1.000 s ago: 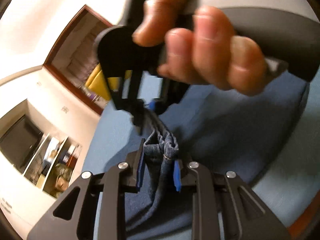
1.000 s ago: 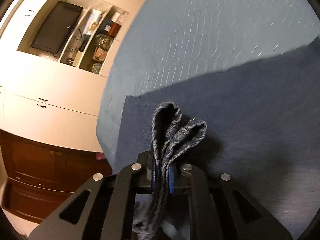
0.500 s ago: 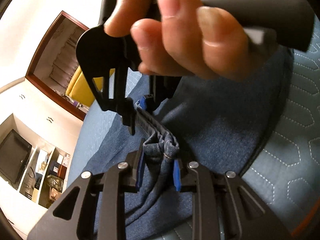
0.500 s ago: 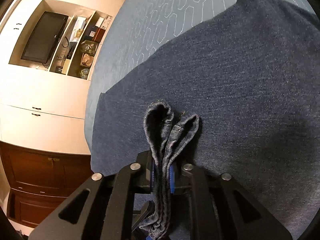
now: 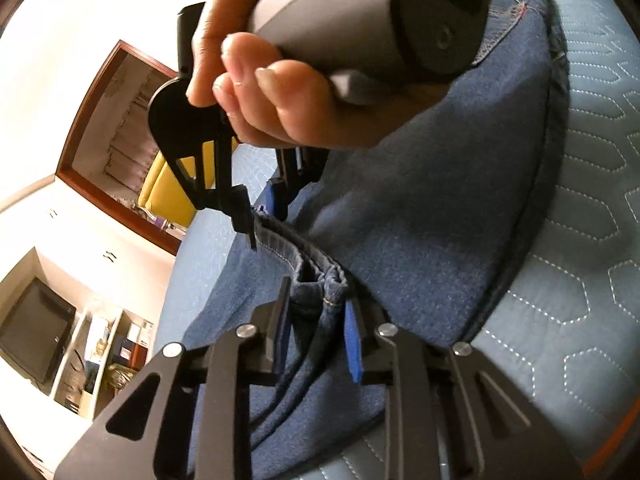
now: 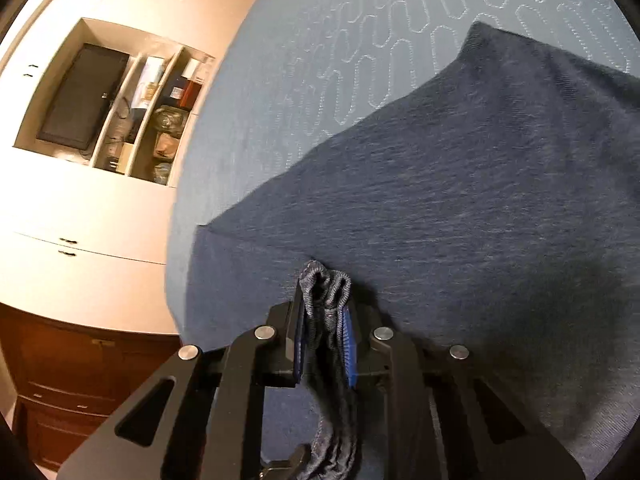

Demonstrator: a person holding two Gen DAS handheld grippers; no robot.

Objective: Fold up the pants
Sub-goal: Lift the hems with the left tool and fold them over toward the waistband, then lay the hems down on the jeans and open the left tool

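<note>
The pants are dark blue jeans (image 5: 432, 208) spread over a quilted light blue bed (image 5: 580, 272). My left gripper (image 5: 316, 320) has its jaws partly apart, and the bunched hem (image 5: 320, 280) sits loosely between its blue pads. My right gripper (image 5: 264, 204) shows in the left wrist view, held in a hand and pinching the same hem edge. In the right wrist view my right gripper (image 6: 325, 320) is shut on folded hem layers (image 6: 326, 284), low over the flat denim (image 6: 460, 200).
White cabinets with an open shelf niche holding a black screen (image 6: 80, 96) and small items stand beside the bed (image 6: 320, 40). Dark wooden drawers (image 6: 60, 380) sit below. A wood-framed opening and a yellow chair (image 5: 168, 188) are behind.
Both grippers have come down with the hem onto the spread jeans. The left jaws have widened around the hem. The right gripper still pinches its layers.
</note>
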